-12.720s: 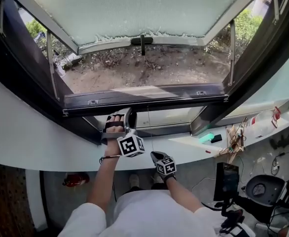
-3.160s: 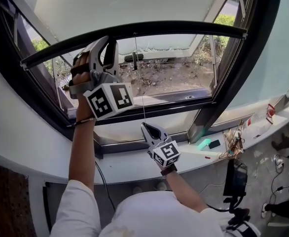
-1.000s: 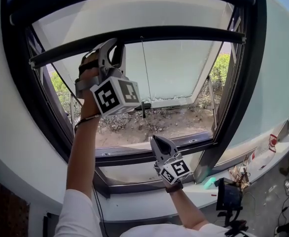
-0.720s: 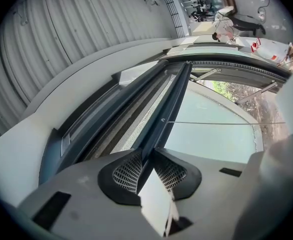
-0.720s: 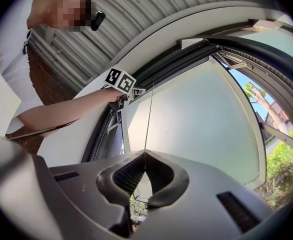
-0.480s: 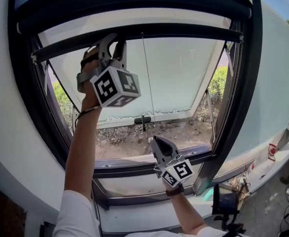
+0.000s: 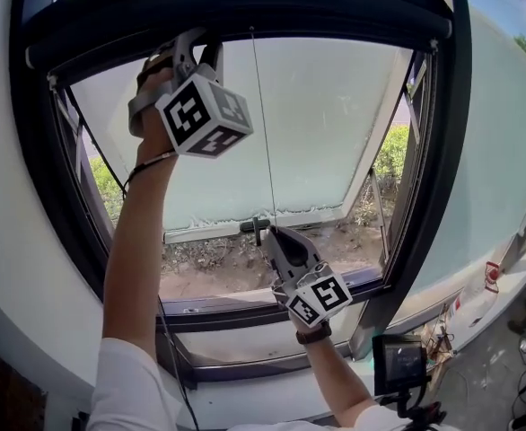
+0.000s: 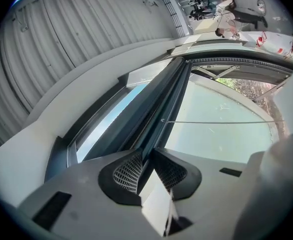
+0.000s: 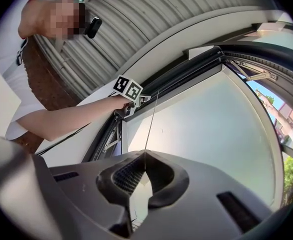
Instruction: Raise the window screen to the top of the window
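The screen bar (image 7: 245,12) lies along the top edge of the window frame (image 7: 442,196). The left tool (image 7: 191,48) sits at its left end. A cord (image 7: 263,124) hangs from its middle into the right tool (image 7: 269,233) below.

We are counting two grippers, the left gripper (image 7: 198,48) and the right gripper (image 7: 269,234), one window screen (image 8: 151,129), one pull cord (image 7: 263,133) and one monitor (image 7: 398,362).

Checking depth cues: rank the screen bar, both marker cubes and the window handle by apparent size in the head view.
1. Screen bar
2. left marker cube
3. right marker cube, perhaps only farther away
4. window handle
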The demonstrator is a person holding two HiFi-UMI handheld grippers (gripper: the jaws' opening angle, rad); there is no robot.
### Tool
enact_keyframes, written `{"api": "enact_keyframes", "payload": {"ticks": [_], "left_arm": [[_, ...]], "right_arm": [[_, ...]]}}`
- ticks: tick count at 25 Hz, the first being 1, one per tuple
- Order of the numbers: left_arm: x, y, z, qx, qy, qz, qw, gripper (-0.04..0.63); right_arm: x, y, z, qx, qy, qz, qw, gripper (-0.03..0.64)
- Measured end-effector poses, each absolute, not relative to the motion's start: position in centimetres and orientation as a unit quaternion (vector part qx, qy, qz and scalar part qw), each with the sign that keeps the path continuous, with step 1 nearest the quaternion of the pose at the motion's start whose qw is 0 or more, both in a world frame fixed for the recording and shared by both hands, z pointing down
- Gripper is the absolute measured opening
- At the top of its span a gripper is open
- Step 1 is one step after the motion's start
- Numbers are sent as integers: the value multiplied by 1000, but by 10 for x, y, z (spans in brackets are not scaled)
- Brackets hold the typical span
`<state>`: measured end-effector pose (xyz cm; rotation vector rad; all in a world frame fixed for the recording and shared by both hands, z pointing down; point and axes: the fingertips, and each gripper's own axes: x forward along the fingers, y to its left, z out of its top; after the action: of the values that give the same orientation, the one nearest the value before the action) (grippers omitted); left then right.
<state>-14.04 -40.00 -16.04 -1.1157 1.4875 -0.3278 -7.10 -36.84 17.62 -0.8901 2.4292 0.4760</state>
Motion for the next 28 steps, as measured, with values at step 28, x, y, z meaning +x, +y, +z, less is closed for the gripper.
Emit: {"api": "enact_keyframes", "payload": {"ticks": [28], "left_arm": [[-198, -343, 179, -738, 616, -11, 275, 53]], "right_arm": [[-55, -313, 298, -443, 877, 22, 185, 2]]}}
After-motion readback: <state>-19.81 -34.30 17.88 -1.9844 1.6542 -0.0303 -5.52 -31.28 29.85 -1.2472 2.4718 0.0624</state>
